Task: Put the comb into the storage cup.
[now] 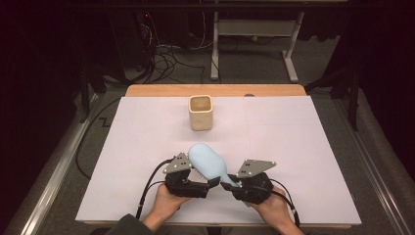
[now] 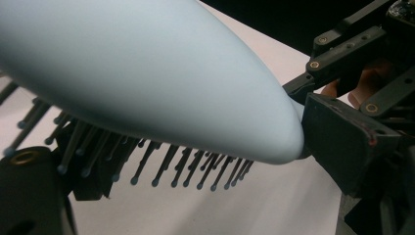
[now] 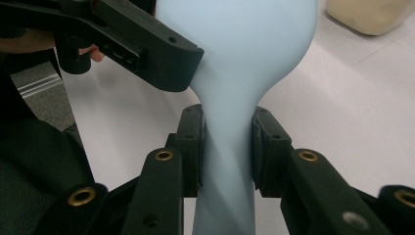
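Note:
A pale blue hairbrush (image 1: 205, 160) hangs just above the white table between my two grippers, head pointing away and to the left. My right gripper (image 1: 229, 185) is shut on its thin handle; in the right gripper view both pads (image 3: 193, 142) press the handle (image 3: 227, 161). My left gripper (image 1: 211, 182) meets the brush where the head narrows. In the left gripper view the head (image 2: 171, 83) lies bristles down between the jaws, one black pad (image 2: 342, 142) against its narrow end, the other behind the bristles. A finger of it (image 3: 161, 54) touches the head's edge.
A beige square cup (image 1: 200, 113) stands upright at the far middle of the white table sheet (image 1: 303, 147), well beyond the brush. A wooden edge (image 1: 215, 90) borders the far side. Cables and desk legs (image 1: 291, 54) are on the floor behind.

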{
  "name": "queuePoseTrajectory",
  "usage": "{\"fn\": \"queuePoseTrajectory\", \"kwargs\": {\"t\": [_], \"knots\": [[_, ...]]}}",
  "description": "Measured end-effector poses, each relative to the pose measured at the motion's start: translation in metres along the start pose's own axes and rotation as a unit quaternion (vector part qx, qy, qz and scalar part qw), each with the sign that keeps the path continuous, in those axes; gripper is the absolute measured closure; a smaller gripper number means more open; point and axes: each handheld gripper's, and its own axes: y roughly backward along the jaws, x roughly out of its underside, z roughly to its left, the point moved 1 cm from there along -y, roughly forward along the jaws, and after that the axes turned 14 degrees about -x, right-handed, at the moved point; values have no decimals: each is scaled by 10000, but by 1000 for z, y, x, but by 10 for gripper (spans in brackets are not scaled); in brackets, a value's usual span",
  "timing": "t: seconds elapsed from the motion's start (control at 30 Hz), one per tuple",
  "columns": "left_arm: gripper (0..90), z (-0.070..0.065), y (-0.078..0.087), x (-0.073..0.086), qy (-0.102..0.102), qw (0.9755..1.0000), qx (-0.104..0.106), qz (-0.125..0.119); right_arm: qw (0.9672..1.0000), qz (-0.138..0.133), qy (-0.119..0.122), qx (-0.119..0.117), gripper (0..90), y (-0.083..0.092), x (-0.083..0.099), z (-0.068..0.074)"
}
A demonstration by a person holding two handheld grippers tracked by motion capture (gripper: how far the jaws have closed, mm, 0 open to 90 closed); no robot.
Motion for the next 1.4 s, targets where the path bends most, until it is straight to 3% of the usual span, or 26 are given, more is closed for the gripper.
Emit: {"fn": "queuePoseTrajectory", "kwargs": {"t": [0.63,1.0,1.3,1.4], "knots": [[164,0,4,-1,-64,9995,-270,-119,9999,117,61,68,702,-17,-6,5],[263,4,9,-3,89,9999,-43,-41,9998,154,61,127,702,-21,-7,3],[327,6,13,-5,236,9997,25,26,9996,172,96,191,702,-23,-10,4],[360,7,15,-7,302,9994,150,49,9995,188,115,211,702,-23,-10,4]]}}
